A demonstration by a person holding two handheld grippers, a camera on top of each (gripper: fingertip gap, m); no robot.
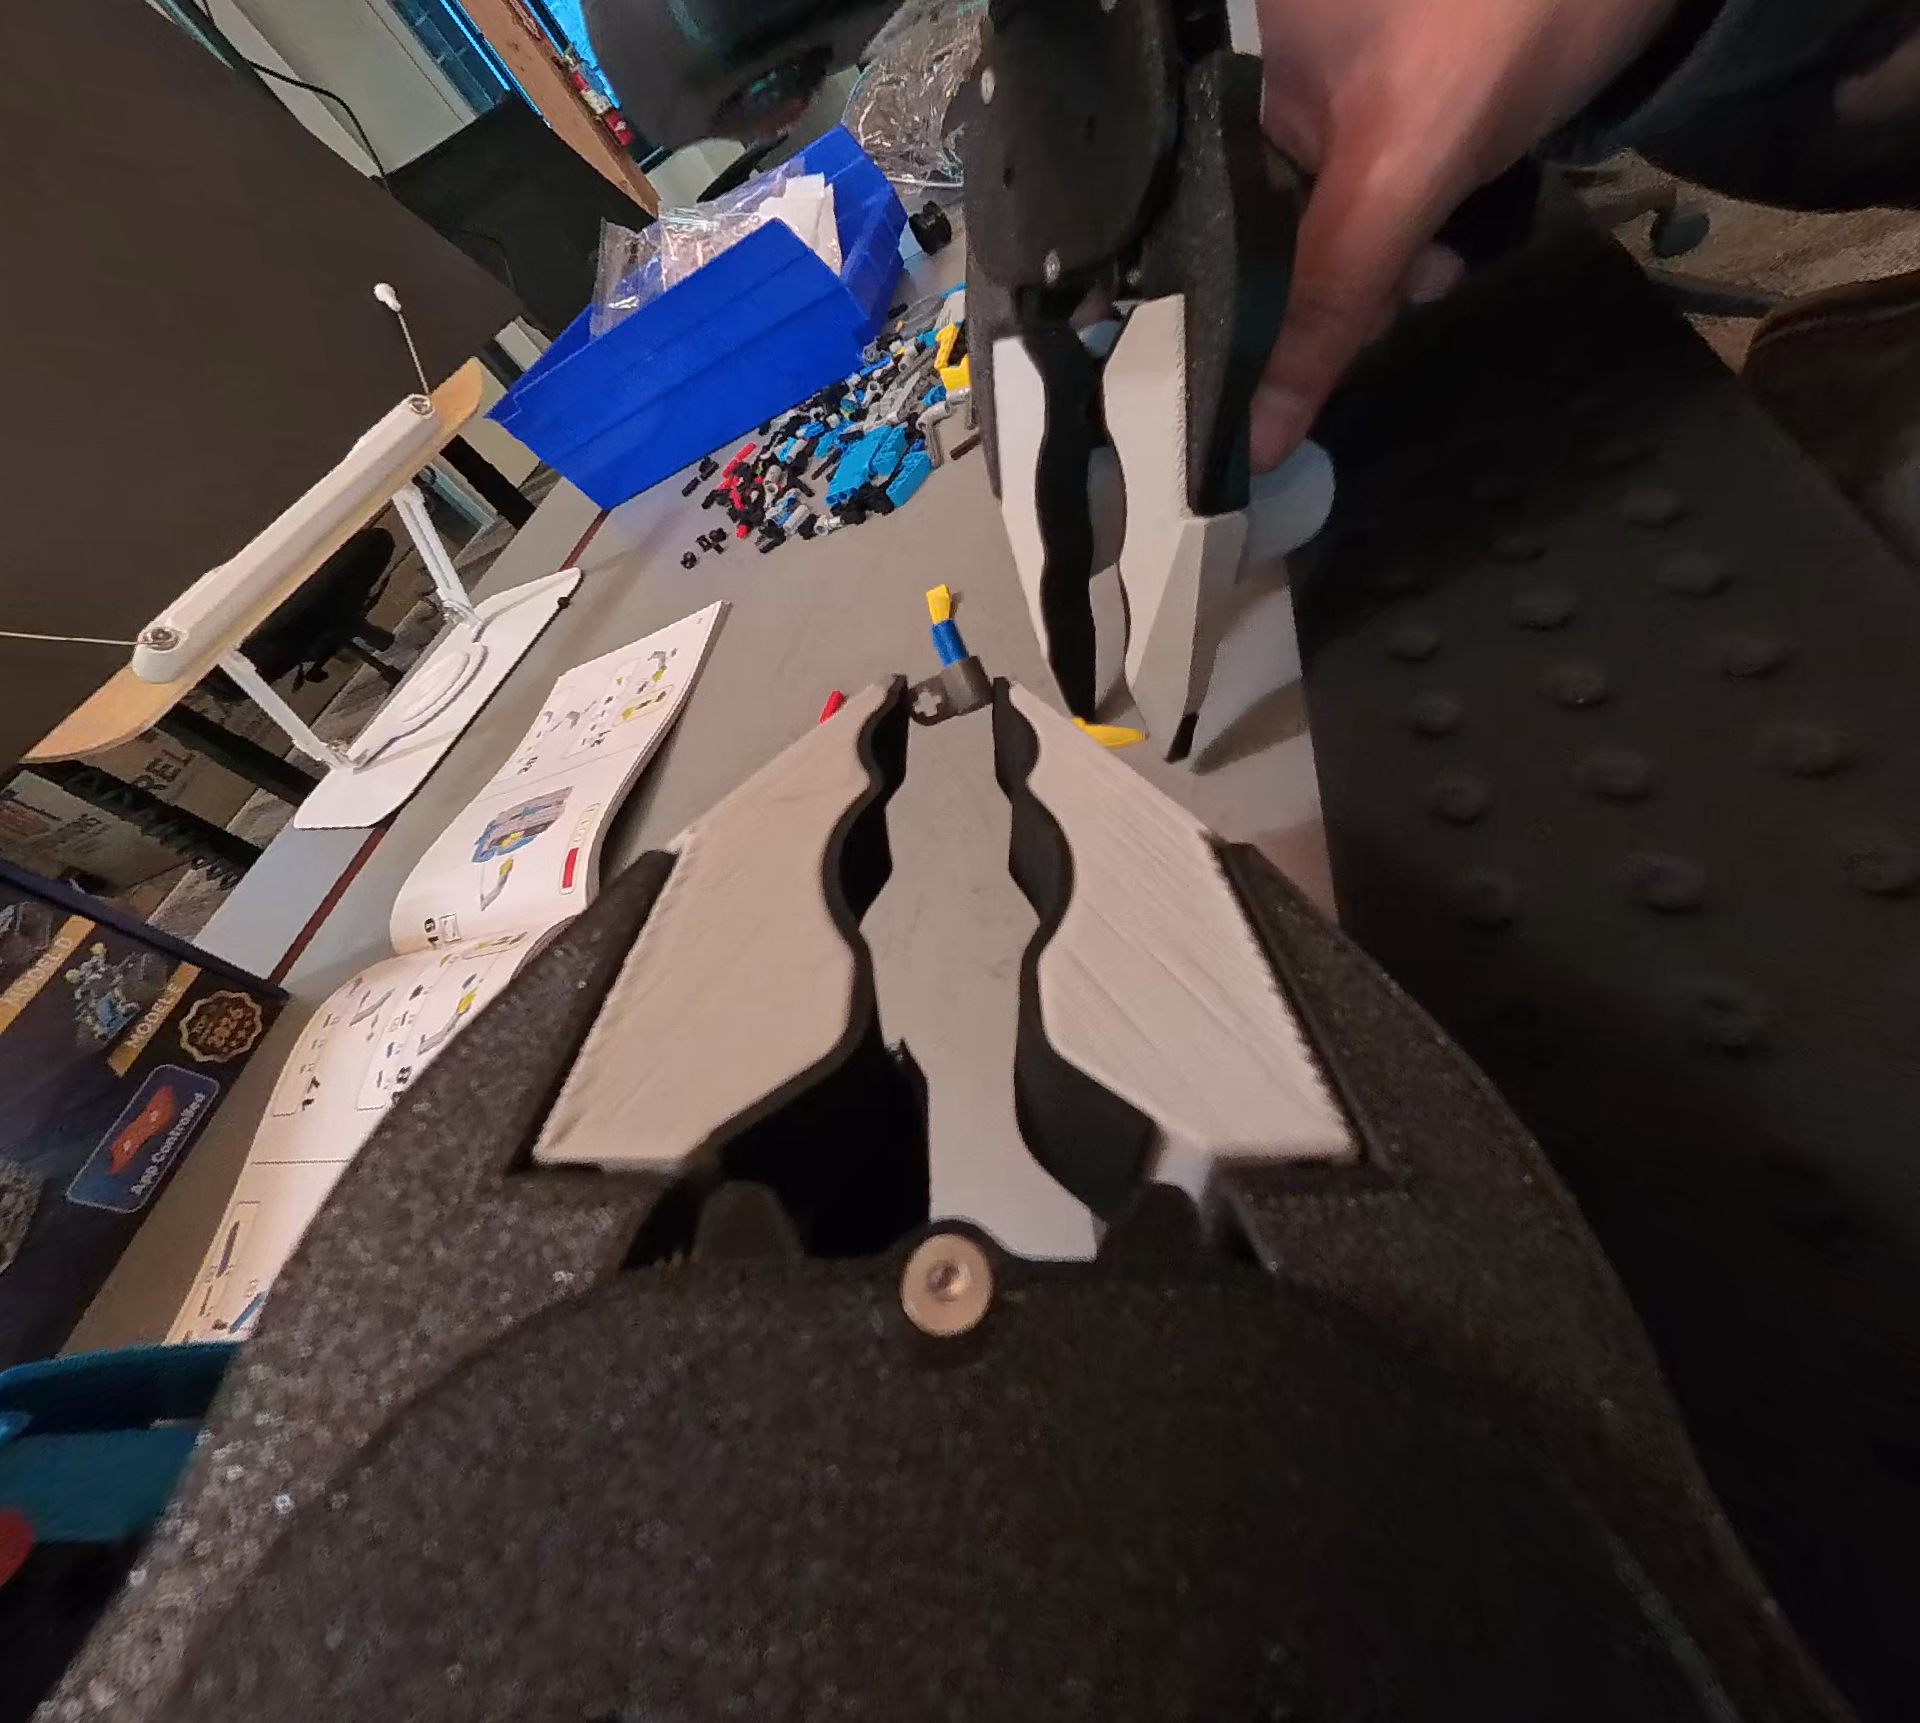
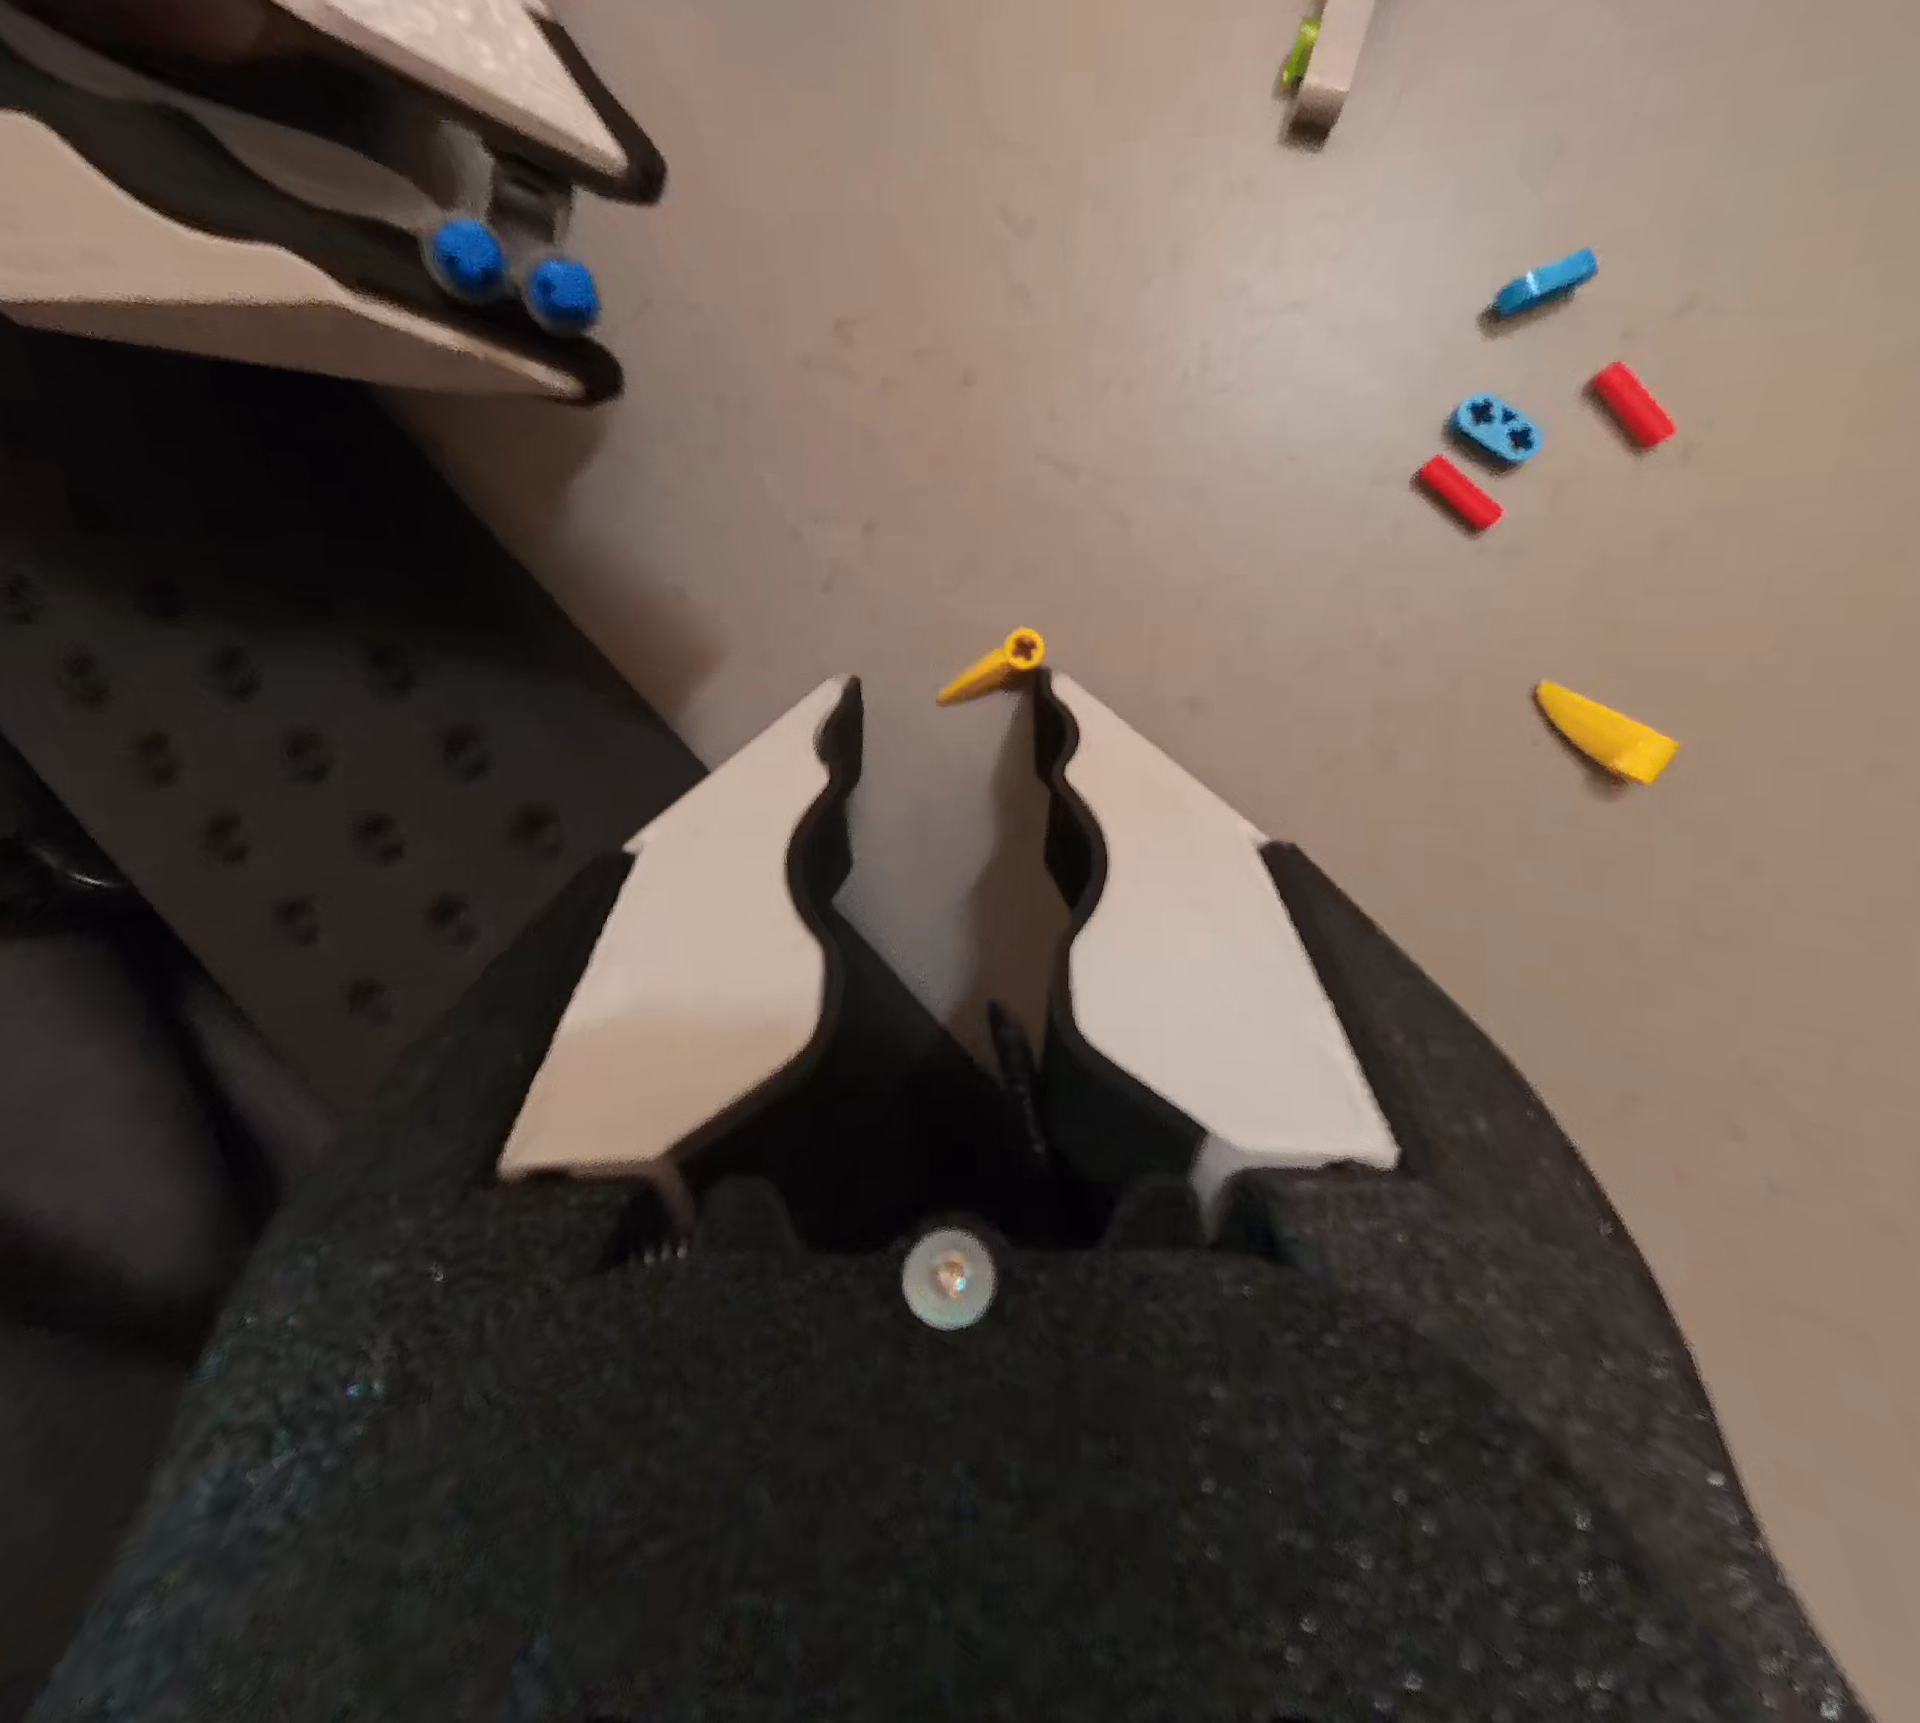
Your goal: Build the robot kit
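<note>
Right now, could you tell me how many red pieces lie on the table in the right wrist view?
2. One red piece lies to the right of the light blue two-hole connector; the other red piece lies just below-left of it. More may sit outside the frame.

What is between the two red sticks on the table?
A small blue piece with two cross holes lies between the two red sticks; the right wrist view shows it.
</note>
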